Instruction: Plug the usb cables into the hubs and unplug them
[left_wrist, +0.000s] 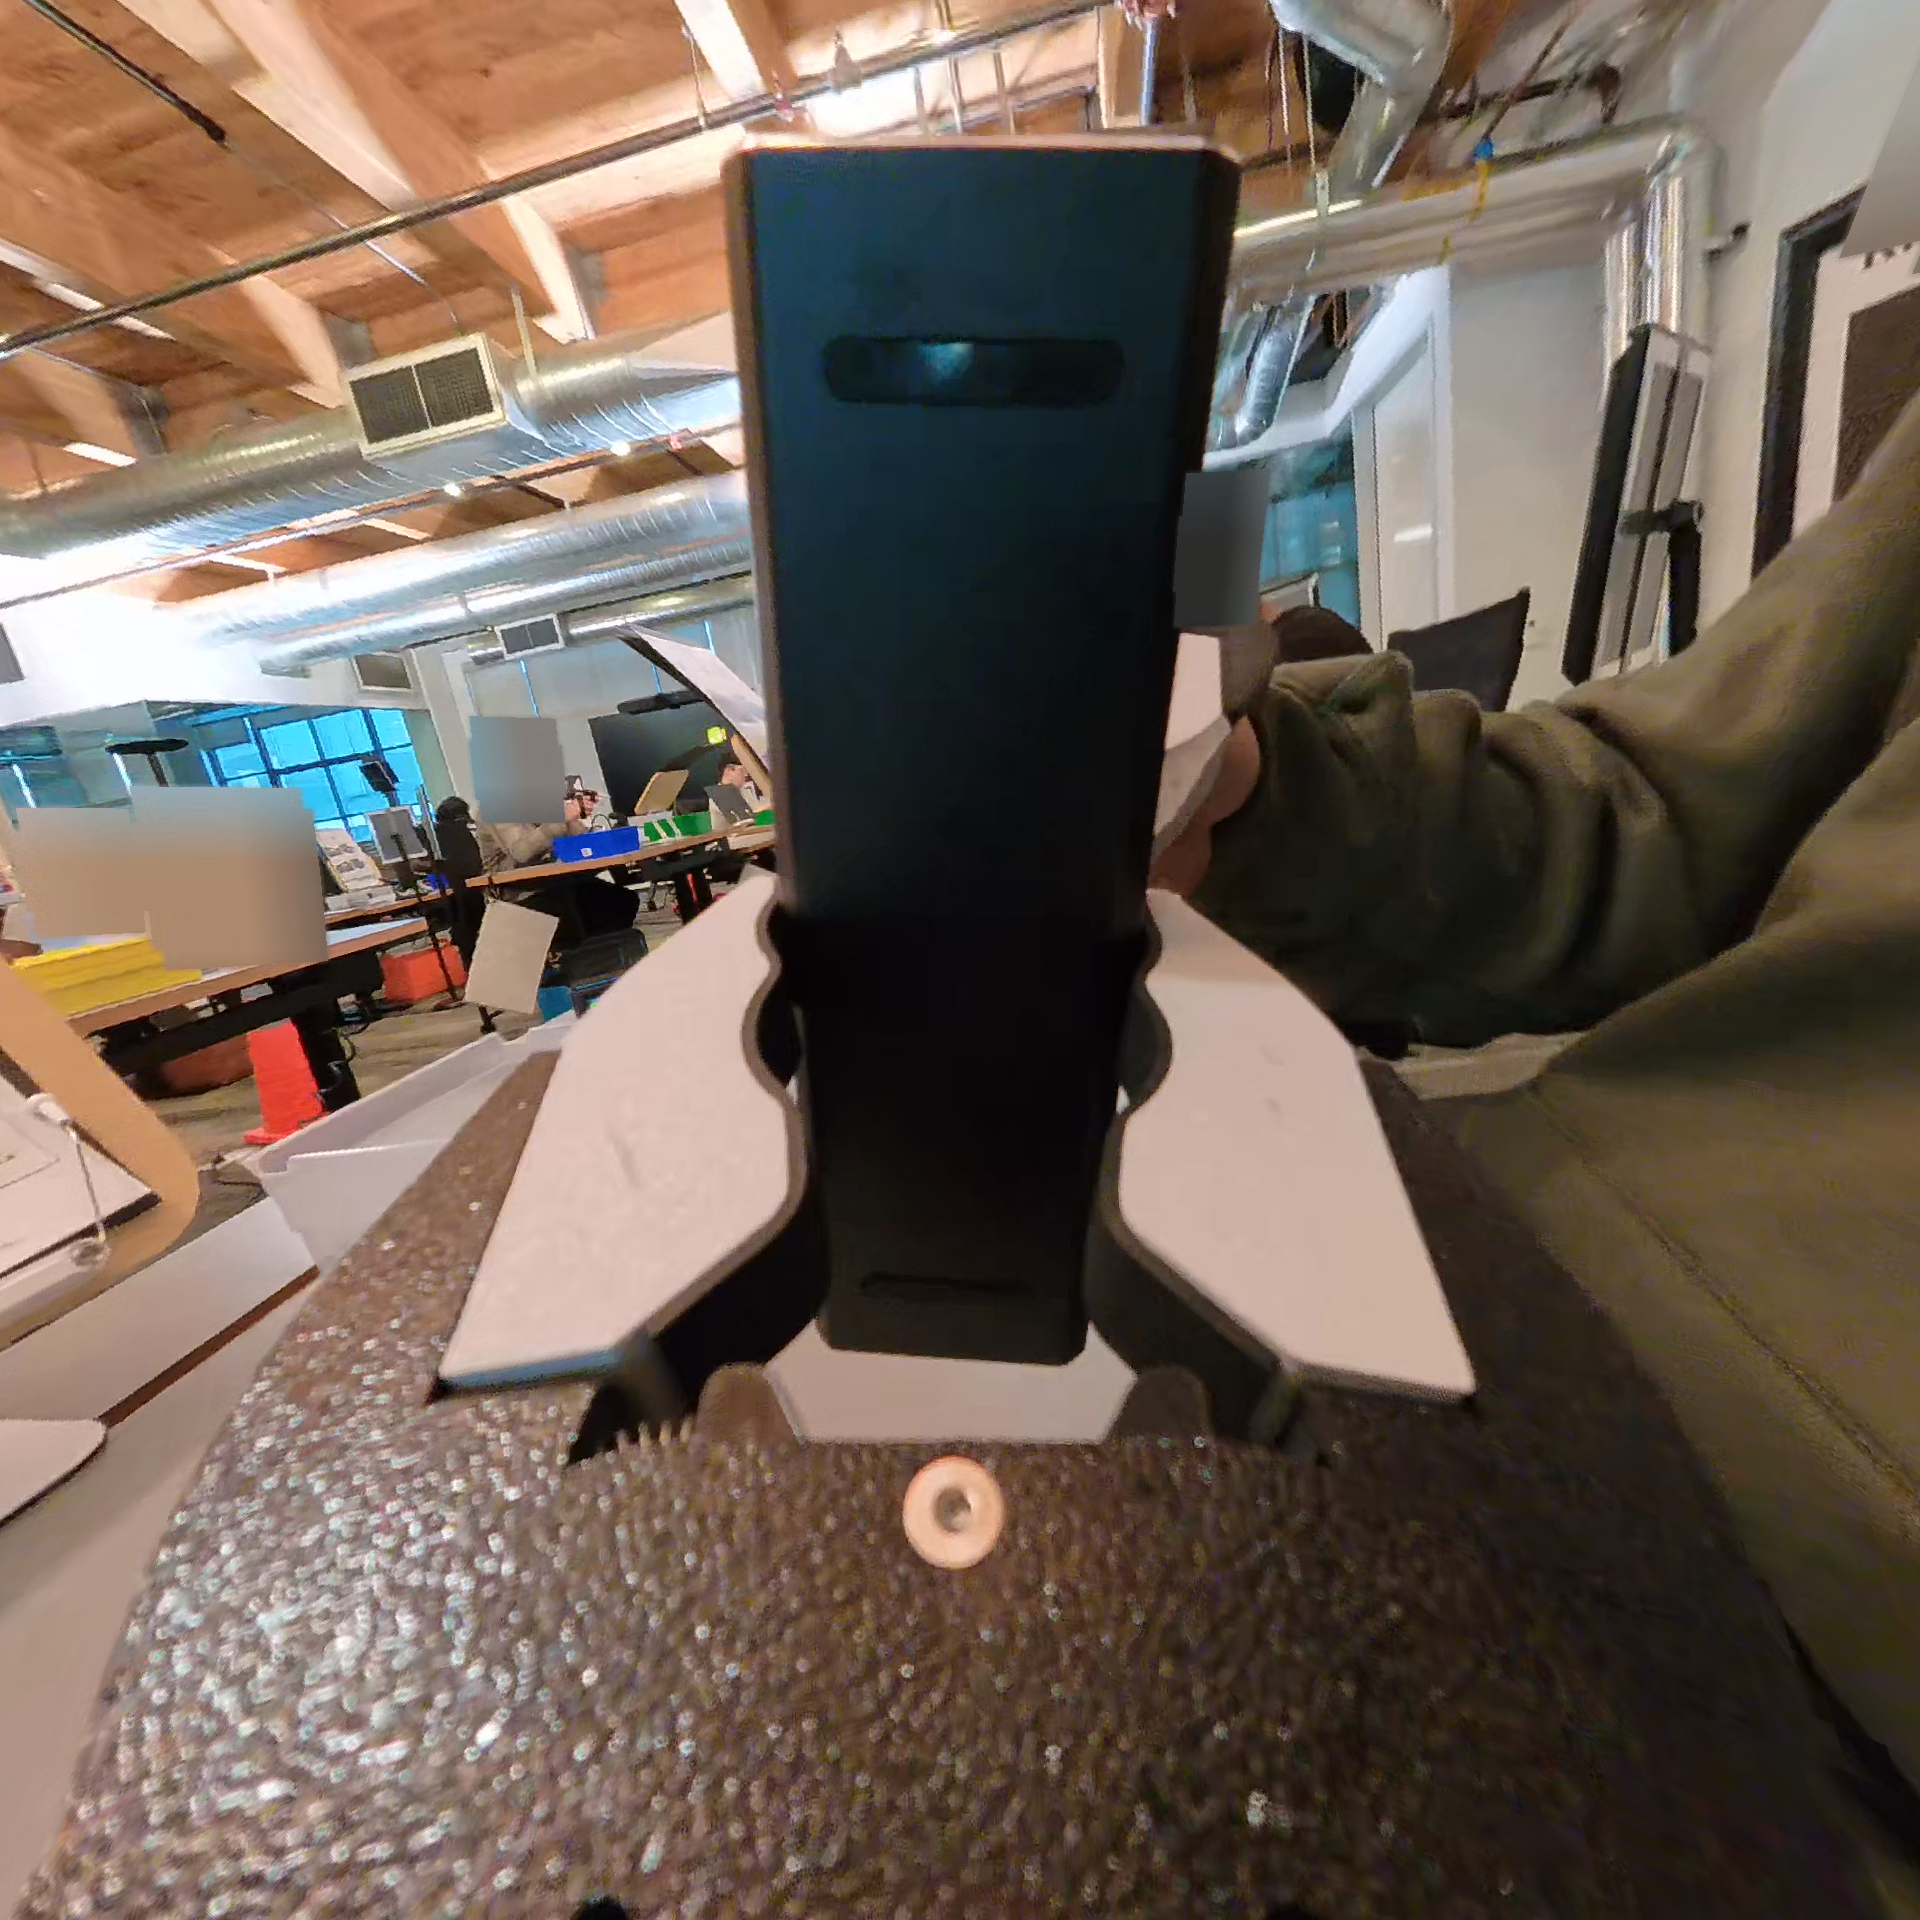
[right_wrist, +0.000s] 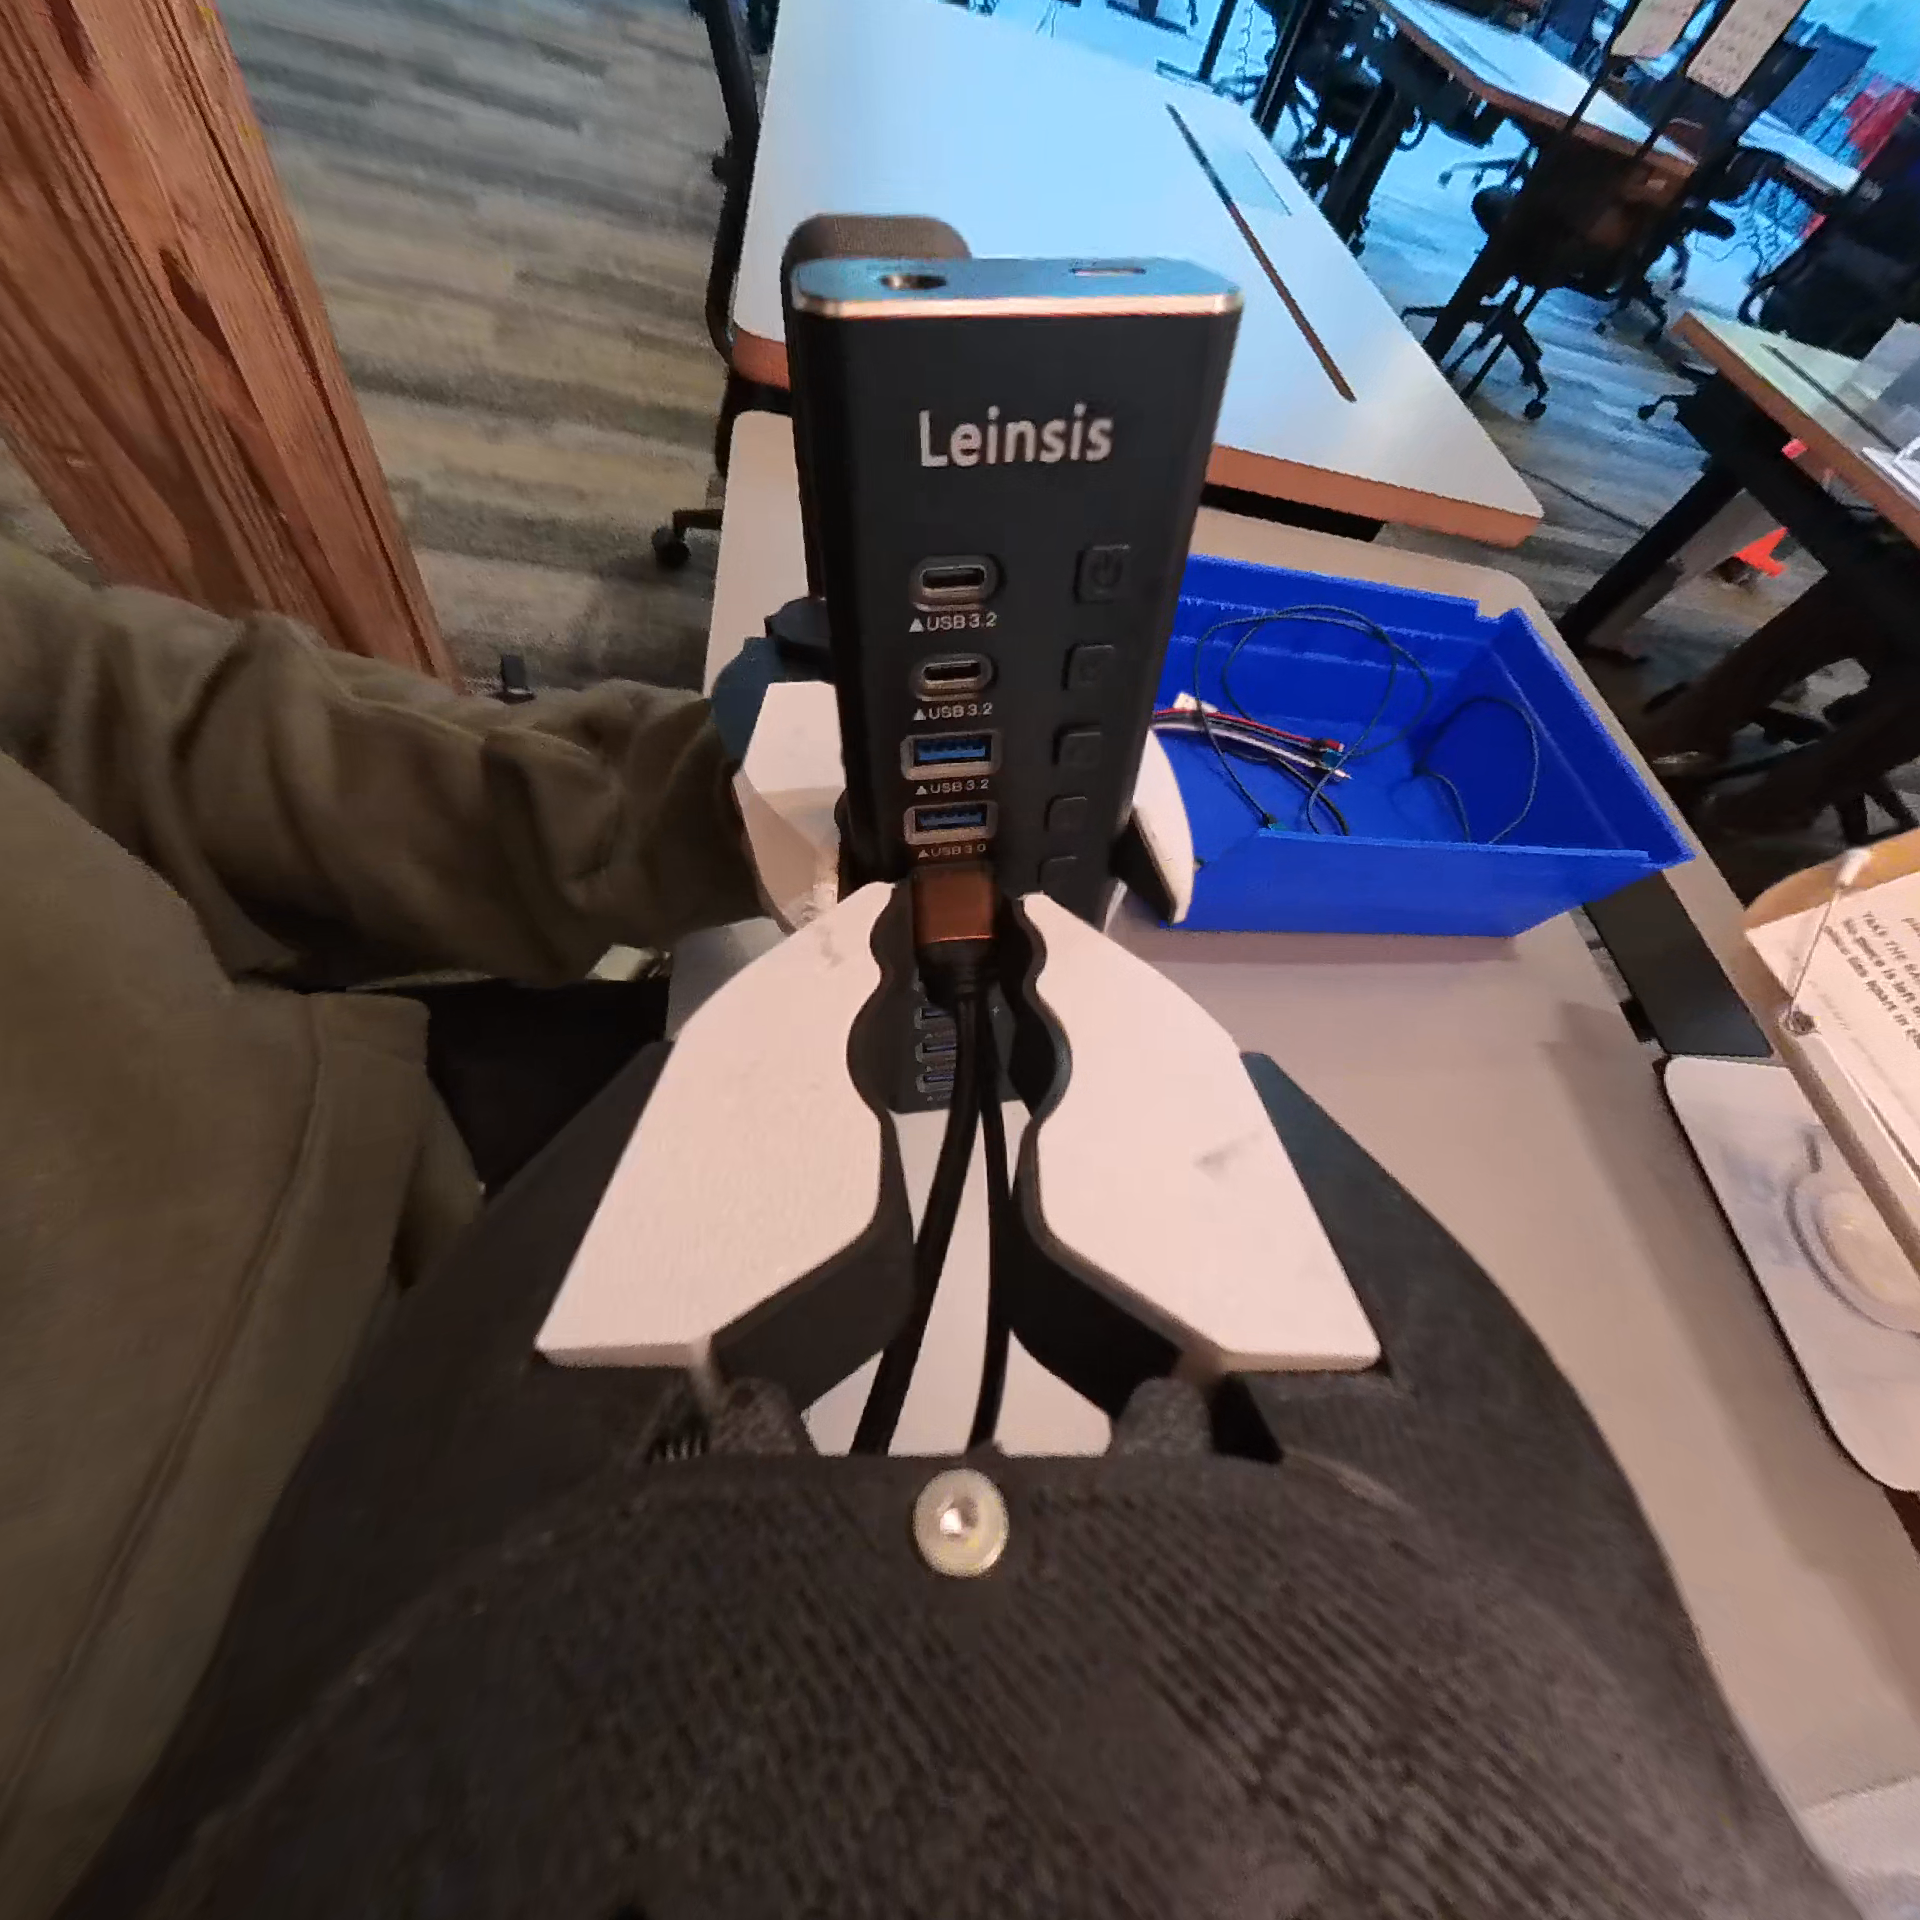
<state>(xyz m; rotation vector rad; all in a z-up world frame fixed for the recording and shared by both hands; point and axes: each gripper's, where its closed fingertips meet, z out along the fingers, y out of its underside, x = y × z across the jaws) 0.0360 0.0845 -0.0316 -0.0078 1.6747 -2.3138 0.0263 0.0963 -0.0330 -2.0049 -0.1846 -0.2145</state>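
The hub is the landmark; a long black block held upright in the air above the grey table, its long axis running straight up and away from both tongs; its port face turns to the right wrist view, its blank back to the left wrist view; so the two tongs meet it from opposite sides, and the ports run in a column along that long axis

Behind the hub and to its right a blue bin sits on the table, loose thin wires lying in it; it is well apart from the work

The left gripper clamps the hub's lower part, one white finger on each narrow side, holding it upright; in the right wrist view its white fingers show either side of the hub, just above the plug

The right gripper is drawn narrow about the plug, a copper-coloured shell whose tip meets the hub face just below the fourth port down; whether it is fully seated I cannot tell; the black cable trails from it back between the fingers toward the camera

By my judgement the coming move runs square to the hub face, along the plug's own axis; the right gripper is the nearer to the plug, the left need only brace
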